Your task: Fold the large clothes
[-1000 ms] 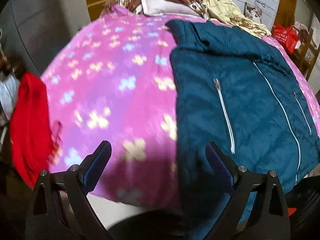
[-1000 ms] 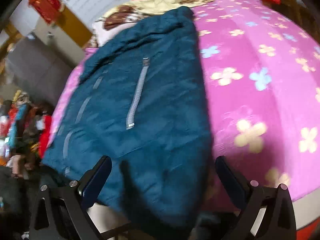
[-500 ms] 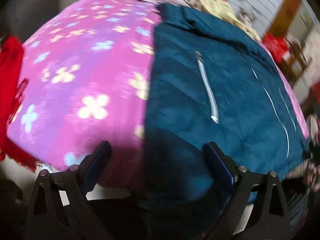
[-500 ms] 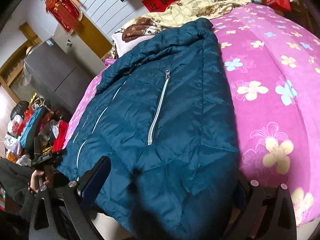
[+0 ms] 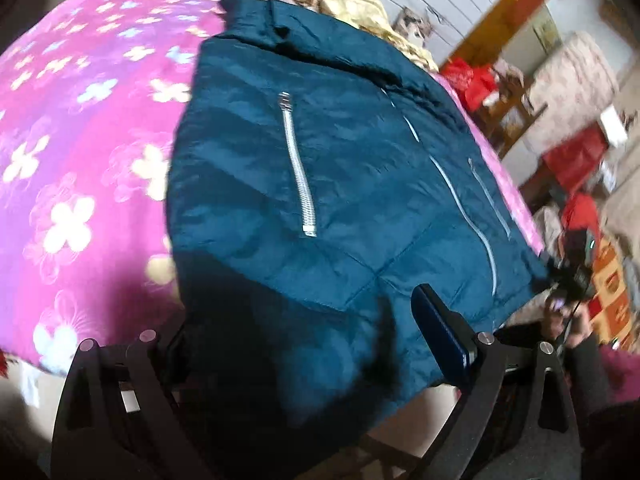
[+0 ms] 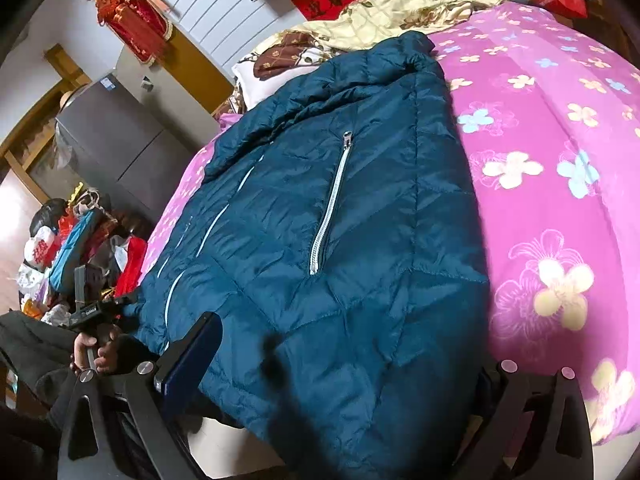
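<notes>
A dark teal quilted jacket [image 5: 340,184] with silver zips lies flat on a pink flowered bedspread [image 5: 80,140], its hem hanging over the near bed edge. My left gripper [image 5: 308,344] is open, its jaws straddling the jacket's near left hem corner. In the right wrist view the same jacket [image 6: 320,240] lies on the bedspread [image 6: 560,180]. My right gripper [image 6: 344,364] is open around the near right hem corner. The left gripper also shows in the right wrist view [image 6: 96,312], held in a hand at the jacket's other corner.
Pillows and a yellow quilt [image 6: 380,12] lie at the head of the bed. A grey cabinet [image 6: 116,144] and piled bags [image 6: 60,252] stand on one side of the bed. Red bags and wooden furniture [image 5: 500,88] stand on the other side.
Both grippers have moved in over the jacket's hem. The left view has swung from the bedspread onto the jacket's left corner. The right gripper has closed in on the right corner.
</notes>
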Tool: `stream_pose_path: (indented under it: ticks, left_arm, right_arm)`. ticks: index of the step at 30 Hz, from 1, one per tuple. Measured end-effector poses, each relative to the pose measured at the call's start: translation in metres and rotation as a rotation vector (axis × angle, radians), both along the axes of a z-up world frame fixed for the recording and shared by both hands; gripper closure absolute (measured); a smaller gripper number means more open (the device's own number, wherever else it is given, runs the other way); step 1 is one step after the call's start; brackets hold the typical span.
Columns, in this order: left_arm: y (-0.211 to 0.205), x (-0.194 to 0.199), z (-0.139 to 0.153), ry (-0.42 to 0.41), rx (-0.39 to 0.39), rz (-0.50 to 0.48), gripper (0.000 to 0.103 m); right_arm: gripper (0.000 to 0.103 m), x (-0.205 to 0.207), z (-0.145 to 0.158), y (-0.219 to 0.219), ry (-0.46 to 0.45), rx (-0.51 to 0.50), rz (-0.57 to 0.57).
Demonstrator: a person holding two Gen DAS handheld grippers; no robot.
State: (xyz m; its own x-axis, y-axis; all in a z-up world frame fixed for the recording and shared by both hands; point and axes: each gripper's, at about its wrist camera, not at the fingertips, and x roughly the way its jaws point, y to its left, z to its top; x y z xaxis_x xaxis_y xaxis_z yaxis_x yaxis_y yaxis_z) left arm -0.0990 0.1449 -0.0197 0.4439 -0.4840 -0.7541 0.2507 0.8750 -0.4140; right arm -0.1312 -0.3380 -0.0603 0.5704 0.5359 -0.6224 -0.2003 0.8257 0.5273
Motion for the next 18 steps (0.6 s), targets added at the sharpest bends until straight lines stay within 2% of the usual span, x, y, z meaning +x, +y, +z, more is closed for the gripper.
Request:
stream_pose_path:
  ticks: [3, 4, 5, 7, 8, 9, 10, 11, 14, 18]
  left_arm:
    - [-0.003, 0.004, 0.001, -0.018, 0.004, 0.027, 0.008]
    - [-0.001, 0.004, 0.0, -0.024, -0.006, 0.054, 0.012]
    - [0.004, 0.002, -0.001, -0.024, -0.004, 0.073, 0.023]
    - [0.006, -0.002, -0.003, -0.039, 0.049, 0.129, 0.039]
    - [0.005, -0.003, -0.003, -0.046, 0.062, 0.144, 0.045]
    - [0.006, -0.006, -0.004, -0.053, 0.074, 0.166, 0.048]
    - [0.009, -0.009, -0.005, -0.057, 0.074, 0.178, 0.05]
    - [0.009, -0.01, -0.005, -0.063, 0.077, 0.183, 0.05]
    - [0.003, -0.012, -0.007, -0.088, 0.119, 0.176, 0.047]
    - [0.004, -0.016, -0.009, -0.099, 0.074, 0.16, 0.035]
  right_arm:
    - [0.0, 0.005, 0.0, 0.002, -0.024, -0.008, -0.015]
    - [0.003, 0.005, 0.0, 0.004, -0.028, -0.027, -0.023]
    - [0.006, 0.004, 0.001, 0.006, -0.029, -0.055, -0.031]
    - [0.022, 0.002, 0.001, 0.007, -0.029, -0.097, -0.053]
    - [0.041, 0.002, 0.001, 0.005, -0.024, -0.098, -0.061]
    - [0.05, 0.002, -0.001, 0.002, -0.016, -0.099, -0.08]
    - [0.063, 0.002, -0.003, -0.001, -0.008, -0.093, -0.089]
    - [0.067, 0.002, -0.003, -0.002, -0.006, -0.088, -0.091]
    - [0.067, 0.003, -0.003, 0.002, -0.016, -0.111, -0.083]
    - [0.067, 0.006, -0.005, -0.001, -0.022, -0.084, -0.1]
